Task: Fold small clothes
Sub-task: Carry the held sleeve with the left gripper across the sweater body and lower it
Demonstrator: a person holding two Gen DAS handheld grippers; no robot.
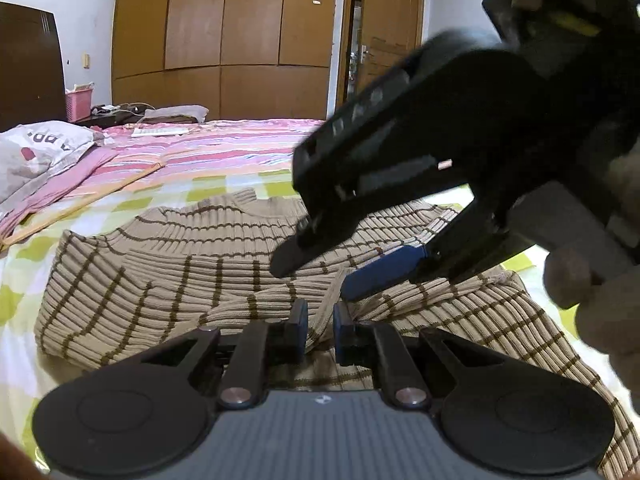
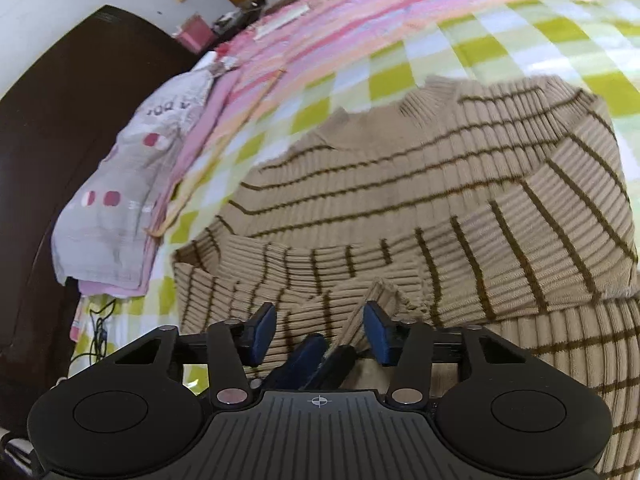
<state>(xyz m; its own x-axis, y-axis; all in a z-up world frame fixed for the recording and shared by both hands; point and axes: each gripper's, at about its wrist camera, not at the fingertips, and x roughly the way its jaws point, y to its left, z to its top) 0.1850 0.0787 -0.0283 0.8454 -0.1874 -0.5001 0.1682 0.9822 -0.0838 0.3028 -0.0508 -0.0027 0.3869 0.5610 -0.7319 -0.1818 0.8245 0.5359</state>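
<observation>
A tan ribbed sweater with brown stripes [image 1: 168, 264] lies on the bed, collar at the far side, sleeves folded across the body; it also fills the right wrist view [image 2: 420, 184]. My left gripper [image 1: 320, 330] is shut on a raised fold of the sweater at its near edge. My right gripper [image 2: 320, 330] is open just above the sweater, with the left gripper's shut fingertips [image 2: 308, 356] between its jaws. In the left wrist view the right gripper [image 1: 316, 276] comes in from the upper right, jaws apart over the sweater.
The bed has a green-and-white checked sheet [image 1: 120, 204] and a pink striped cover [image 1: 224, 148]. Grey and pink clothes [image 2: 132, 184] are piled at the left. A dark headboard [image 2: 60, 128], wooden wardrobe [image 1: 224, 28] and door [image 1: 384, 28] stand behind.
</observation>
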